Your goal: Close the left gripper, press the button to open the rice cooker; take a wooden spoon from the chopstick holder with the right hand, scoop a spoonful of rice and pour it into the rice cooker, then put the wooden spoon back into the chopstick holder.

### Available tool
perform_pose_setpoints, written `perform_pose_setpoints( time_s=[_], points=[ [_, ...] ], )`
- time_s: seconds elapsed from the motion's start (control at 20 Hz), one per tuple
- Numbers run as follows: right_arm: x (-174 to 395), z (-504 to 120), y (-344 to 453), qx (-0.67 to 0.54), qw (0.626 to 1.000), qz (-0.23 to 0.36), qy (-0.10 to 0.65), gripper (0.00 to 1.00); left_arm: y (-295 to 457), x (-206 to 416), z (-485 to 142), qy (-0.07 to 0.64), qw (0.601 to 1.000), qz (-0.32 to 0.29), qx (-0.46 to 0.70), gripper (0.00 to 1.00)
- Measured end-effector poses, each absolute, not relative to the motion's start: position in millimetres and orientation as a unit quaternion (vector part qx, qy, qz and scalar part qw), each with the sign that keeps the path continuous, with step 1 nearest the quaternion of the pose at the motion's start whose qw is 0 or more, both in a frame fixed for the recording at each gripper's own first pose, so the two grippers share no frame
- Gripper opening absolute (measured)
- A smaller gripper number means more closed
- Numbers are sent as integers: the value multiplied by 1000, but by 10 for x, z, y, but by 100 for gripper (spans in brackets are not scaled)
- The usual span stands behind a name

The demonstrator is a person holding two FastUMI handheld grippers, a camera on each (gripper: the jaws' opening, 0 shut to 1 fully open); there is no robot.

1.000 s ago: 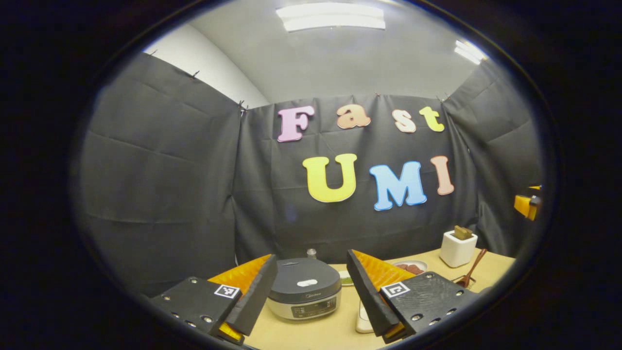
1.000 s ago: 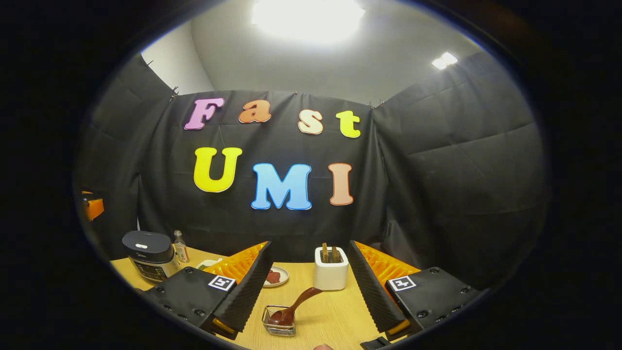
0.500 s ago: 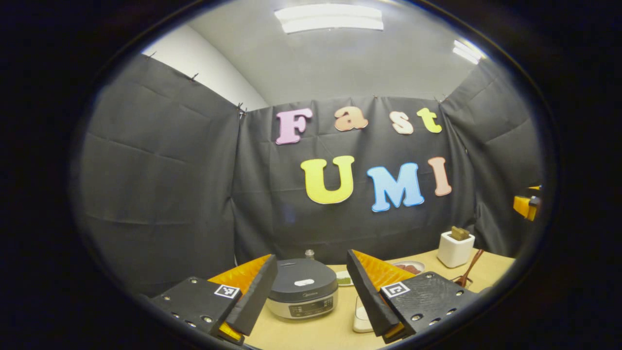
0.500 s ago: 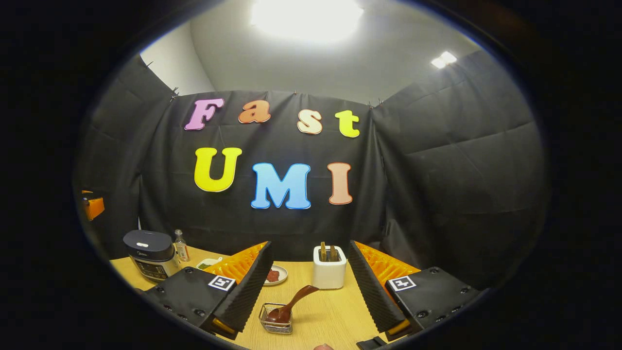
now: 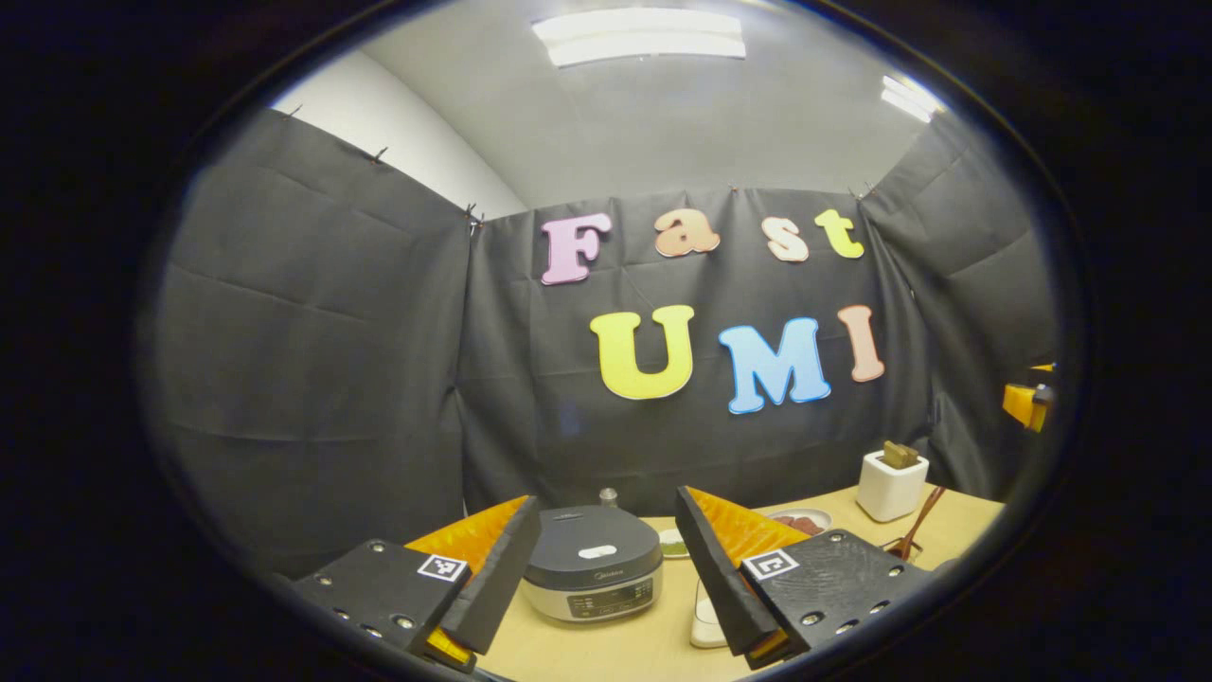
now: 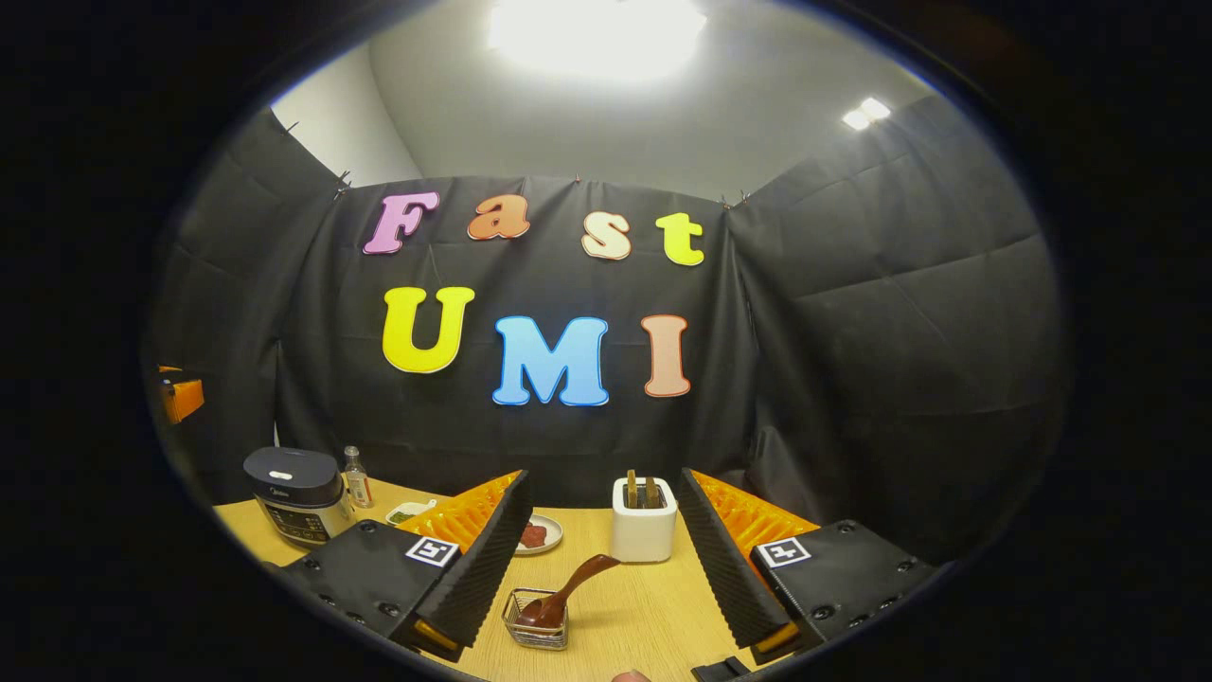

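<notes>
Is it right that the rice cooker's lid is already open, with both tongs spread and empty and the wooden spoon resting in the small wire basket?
Not quite: the rice cooker lid is shut, as the left gripper view shows. The rest stands: the left tongs and right tongs are spread and empty, and the wooden spoon rests in the small wire basket.

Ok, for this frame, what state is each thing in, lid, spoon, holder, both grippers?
rice cooker: lid shut, standing on the table.
wooden spoon: bowl in the wire basket, handle leaning out.
chopstick holder: upright, utensils in it.
left gripper: open, holding nothing.
right gripper: open, holding nothing.
</notes>
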State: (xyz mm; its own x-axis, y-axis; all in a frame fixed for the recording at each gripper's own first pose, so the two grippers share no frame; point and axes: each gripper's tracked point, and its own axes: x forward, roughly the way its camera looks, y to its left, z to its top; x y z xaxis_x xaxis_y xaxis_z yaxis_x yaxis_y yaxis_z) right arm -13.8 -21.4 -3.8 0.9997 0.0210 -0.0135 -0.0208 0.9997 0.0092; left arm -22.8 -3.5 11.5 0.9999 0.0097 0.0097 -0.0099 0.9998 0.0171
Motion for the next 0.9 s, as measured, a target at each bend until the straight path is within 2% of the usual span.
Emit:
perform_pose_setpoints(
  time_s=[0.05,0.15,0.25,0.4,0.7,0.75,0.9],
  points=[
    [-134,-32,-211,5,1000,11,6,98,-47,-211,111,-4,1000,4,10,89],
    [-137,-28,-218,5,1000,13,5,98,-40,-218,140,-5,1000,4,10,78],
    [-135,-40,-217,6,1000,16,6,99,-48,-231,117,-1,1000,3,10,77],
    [-146,-58,-238,6,1000,19,7,98,-59,-236,127,3,1000,3,6,46],
    [-128,-110,-305,3,999,37,7,99,-76,-265,221,-6,1000,22,8,12],
    [-116,-130,-318,5,999,42,8,99,-115,-254,206,-3,1000,17,3,3],
    [-71,-217,-357,13,998,53,13,98,-89,-217,210,7,1000,20,-3,0]
  ],
)
